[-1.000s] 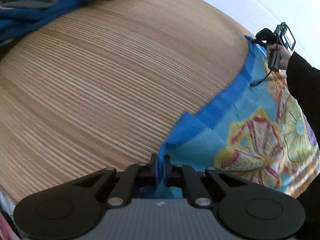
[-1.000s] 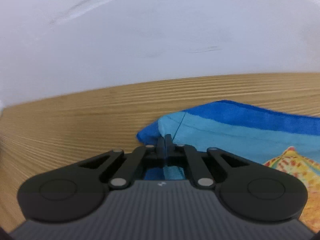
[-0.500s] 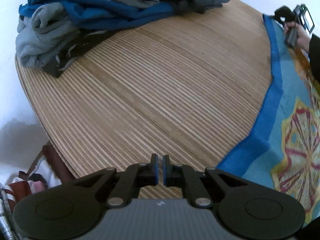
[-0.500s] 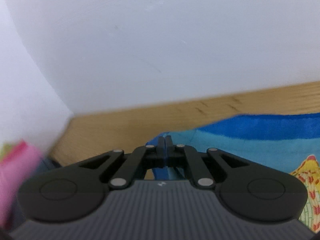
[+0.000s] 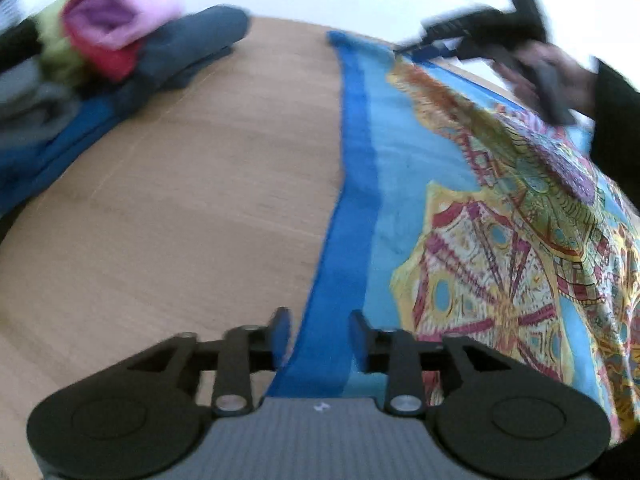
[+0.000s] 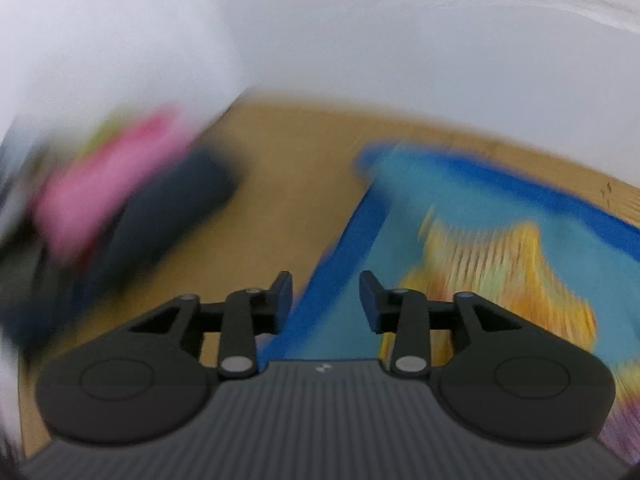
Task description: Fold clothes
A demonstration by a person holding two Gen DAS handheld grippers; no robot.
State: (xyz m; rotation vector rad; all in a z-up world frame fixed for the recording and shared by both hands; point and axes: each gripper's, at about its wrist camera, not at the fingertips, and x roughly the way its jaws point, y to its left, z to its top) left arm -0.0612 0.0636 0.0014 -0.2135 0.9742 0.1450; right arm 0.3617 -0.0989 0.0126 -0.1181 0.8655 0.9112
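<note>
A blue-bordered cloth (image 5: 460, 216) with a yellow and red pattern lies spread flat on the wooden table (image 5: 200, 200).

A second ago both grippers pinch the near corners of the blue-bordered cloth with a yellow and red pattern (image 5: 460, 216). Now the left gripper (image 5: 316, 336) has let go; its jaws are opening above the dark blue border, pressing nothing. The right gripper (image 6: 325, 296) has also released, jaws opening over the cloth. The pile of folded clothes (image 5: 120, 52) now appears at ten o'clock in both views.
</note>
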